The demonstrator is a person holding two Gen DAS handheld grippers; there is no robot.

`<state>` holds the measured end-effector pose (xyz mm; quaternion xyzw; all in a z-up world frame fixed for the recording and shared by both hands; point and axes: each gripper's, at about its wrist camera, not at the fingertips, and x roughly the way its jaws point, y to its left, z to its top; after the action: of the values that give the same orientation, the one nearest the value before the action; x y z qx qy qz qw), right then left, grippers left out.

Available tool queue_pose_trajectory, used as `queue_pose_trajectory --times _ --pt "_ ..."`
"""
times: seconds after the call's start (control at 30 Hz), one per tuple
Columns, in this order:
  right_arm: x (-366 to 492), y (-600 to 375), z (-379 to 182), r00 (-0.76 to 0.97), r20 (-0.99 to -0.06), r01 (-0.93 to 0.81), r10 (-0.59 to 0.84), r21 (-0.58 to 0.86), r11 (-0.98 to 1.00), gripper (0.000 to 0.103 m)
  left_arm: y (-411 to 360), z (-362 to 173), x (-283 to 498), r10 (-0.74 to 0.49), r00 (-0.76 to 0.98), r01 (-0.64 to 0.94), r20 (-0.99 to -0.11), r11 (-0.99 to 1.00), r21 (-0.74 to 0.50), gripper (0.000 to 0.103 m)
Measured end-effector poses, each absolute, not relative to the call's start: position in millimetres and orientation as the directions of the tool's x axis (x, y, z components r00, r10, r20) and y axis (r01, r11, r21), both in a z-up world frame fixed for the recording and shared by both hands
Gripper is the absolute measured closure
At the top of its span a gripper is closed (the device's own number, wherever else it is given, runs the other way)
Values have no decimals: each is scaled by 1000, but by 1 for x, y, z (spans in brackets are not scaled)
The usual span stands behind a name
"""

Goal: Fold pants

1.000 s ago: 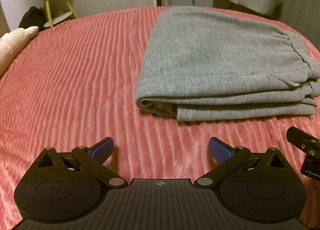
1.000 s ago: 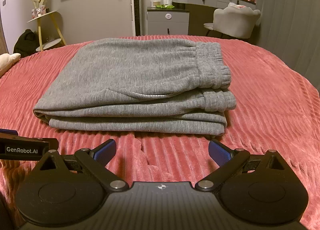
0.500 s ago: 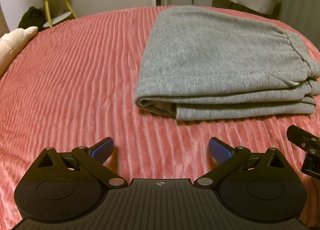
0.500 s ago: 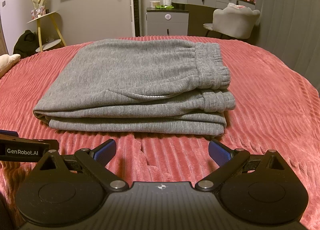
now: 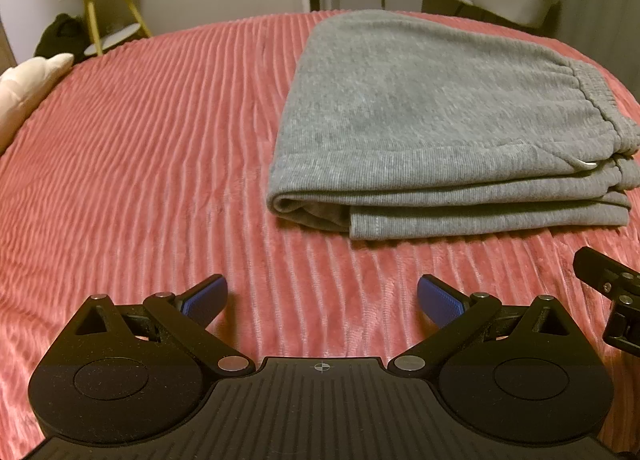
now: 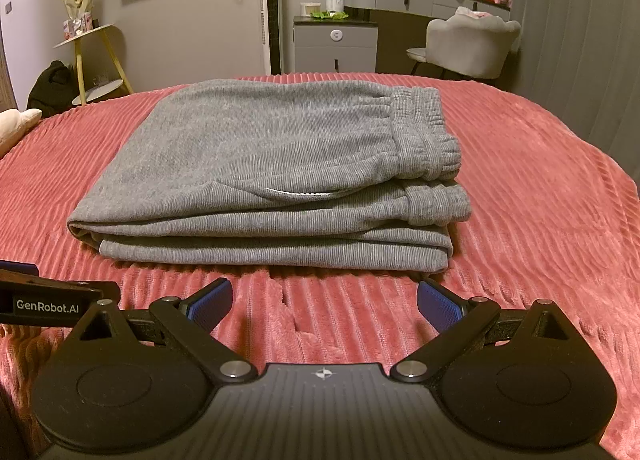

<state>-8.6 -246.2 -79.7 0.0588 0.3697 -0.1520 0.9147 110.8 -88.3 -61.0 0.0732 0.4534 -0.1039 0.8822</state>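
Right wrist view: the grey sweatpants (image 6: 272, 163) are seen folded on the bed (image 6: 540, 195); both the left gripper (image 5: 322, 300) and right gripper (image 6: 324, 300) are held wide, empty; likely nothing is left but pulling away

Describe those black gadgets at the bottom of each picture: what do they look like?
Each handheld gripper, left gripper and right gripper, has a black ribbed plastic body, two round discs, silver rivets, angled link arms and blue textured finger pads. One carries white "GenRobot.AI" lettering.
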Motion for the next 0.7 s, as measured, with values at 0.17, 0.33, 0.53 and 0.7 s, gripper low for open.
queue_pose_trajectory --times 0.17,0.33,0.53,0.7 --pt "-9 -246 -80 682 -693 320 -234 -5 947 4 -88 -61 111 -119 566 251 -816 968 33 0" --pt "-9 -246 -80 682 -692 321 -235 -5 947 4 -88 -61 111 -120 565 251 -816 967 31 0" --pt "-9 -246 -80 682 -693 320 -235 -6 947 4 -88 -61 112 -118 564 248 -817 968 31 0" --pt "-9 -245 -80 682 -692 322 -237 -7 947 4 -88 -61 111 -129 568 256 -813 966 26 0"
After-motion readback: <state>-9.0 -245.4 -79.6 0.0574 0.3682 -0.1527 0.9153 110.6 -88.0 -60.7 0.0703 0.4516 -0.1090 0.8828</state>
